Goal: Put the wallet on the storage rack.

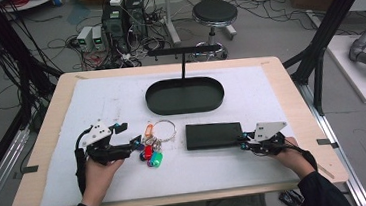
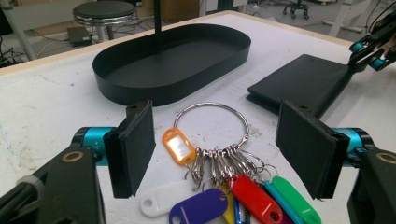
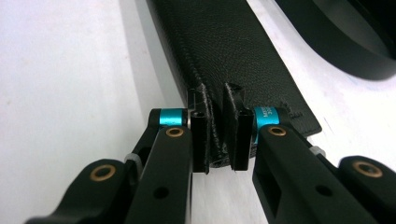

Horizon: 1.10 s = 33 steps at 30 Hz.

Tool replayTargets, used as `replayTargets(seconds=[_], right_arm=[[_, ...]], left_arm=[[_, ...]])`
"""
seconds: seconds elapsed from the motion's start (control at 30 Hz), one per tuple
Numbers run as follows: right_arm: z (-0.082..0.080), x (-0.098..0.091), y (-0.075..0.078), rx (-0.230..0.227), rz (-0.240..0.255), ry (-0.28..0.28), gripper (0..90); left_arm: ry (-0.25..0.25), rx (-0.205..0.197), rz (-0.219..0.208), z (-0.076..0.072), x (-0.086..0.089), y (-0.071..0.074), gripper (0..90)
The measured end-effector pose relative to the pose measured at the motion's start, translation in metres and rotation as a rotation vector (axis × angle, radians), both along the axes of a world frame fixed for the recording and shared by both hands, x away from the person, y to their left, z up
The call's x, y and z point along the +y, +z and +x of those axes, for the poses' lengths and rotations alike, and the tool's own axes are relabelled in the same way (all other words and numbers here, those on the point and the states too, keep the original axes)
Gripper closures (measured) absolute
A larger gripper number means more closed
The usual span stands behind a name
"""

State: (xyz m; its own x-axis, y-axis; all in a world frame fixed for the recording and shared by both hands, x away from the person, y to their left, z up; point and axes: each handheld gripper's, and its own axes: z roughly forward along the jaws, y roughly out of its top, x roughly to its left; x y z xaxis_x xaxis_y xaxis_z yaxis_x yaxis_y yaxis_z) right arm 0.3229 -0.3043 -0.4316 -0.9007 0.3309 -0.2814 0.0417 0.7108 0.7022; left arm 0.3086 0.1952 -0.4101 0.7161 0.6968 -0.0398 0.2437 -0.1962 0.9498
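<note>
Lab: floor cables [image 1: 14, 92], computers [image 1: 123, 18], metal frame [image 1: 325, 25].

Left hand-held gripper [image 1: 135, 143] rests with jaws wide apart; right hand-held gripper [image 1: 240, 141] is clamped.

In the right gripper view, the wallet [image 3: 219, 51] runs off the top of the frame, and its near corner is hidden between the two fingers [image 3: 198, 135] pinched on it. The oval tray [image 3: 345, 37] is cut off at the upper right corner. In the left gripper view, the key tags [image 2: 254, 198] run off the bottom edge, the blue one mostly covered by the red. The tray's upright post [image 2: 158, 18] leaves the top of the frame. In the high view, the tags' lettering is too small to tell, and the person's forearms are cut by the bottom edge.
</note>
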Motion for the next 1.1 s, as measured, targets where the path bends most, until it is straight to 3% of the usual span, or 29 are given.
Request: replayTargets(seconds=[0.07,0.2,0.27,0.43,0.47,0.5,0.53,0.67,0.7,0.83,0.97,1.1], right_arm=[[0.000,0.007,-0.004,-0.002,-0.025,0.015,81.1],[0.000,0.006,-0.004,-0.010,-0.027,0.028,75.8],[-0.001,0.007,-0.006,-0.021,-0.039,0.017,61.2],[-0.001,0.008,-0.011,-0.041,-0.068,0.023,55.1],[-0.003,0.010,-0.013,-0.065,-0.090,0.031,53.2],[-0.005,0.011,-0.014,-0.092,-0.100,0.033,54.0],[-0.006,0.011,-0.016,-0.123,-0.114,0.027,61.5],[-0.004,0.011,-0.013,-0.121,-0.110,0.025,70.8],[-0.005,0.011,-0.010,-0.096,-0.101,0.022,76.6],[-0.002,0.009,-0.007,-0.056,-0.067,0.009,79.3],[0.004,0.000,0.004,0.017,0.085,0.012,81.4],[0.006,-0.005,0.010,0.075,0.180,0.026,81.9]], left_arm=[[0.002,0.002,-0.001,0.000,0.001,0.000,28.4],[0.005,0.003,-0.007,0.000,0.002,0.000,28.4],[0.008,0.007,-0.012,0.000,0.002,-0.001,28.4],[0.001,0.008,-0.009,0.000,0.001,-0.001,28.4],[0.001,0.009,-0.011,0.000,0.001,-0.001,28.4],[0.000,0.009,-0.010,0.000,0.001,-0.001,28.4],[-0.004,0.012,-0.007,0.000,0.000,-0.001,28.4],[-0.007,0.015,-0.008,0.000,-0.001,-0.002,28.4],[-0.009,0.012,-0.009,0.000,-0.002,-0.002,28.4],[-0.014,0.012,-0.011,0.000,-0.004,-0.001,28.4],[-0.042,0.011,-0.001,0.002,-0.011,-0.002,28.4],[-0.094,-0.003,0.004,0.003,-0.022,0.000,28.4]])
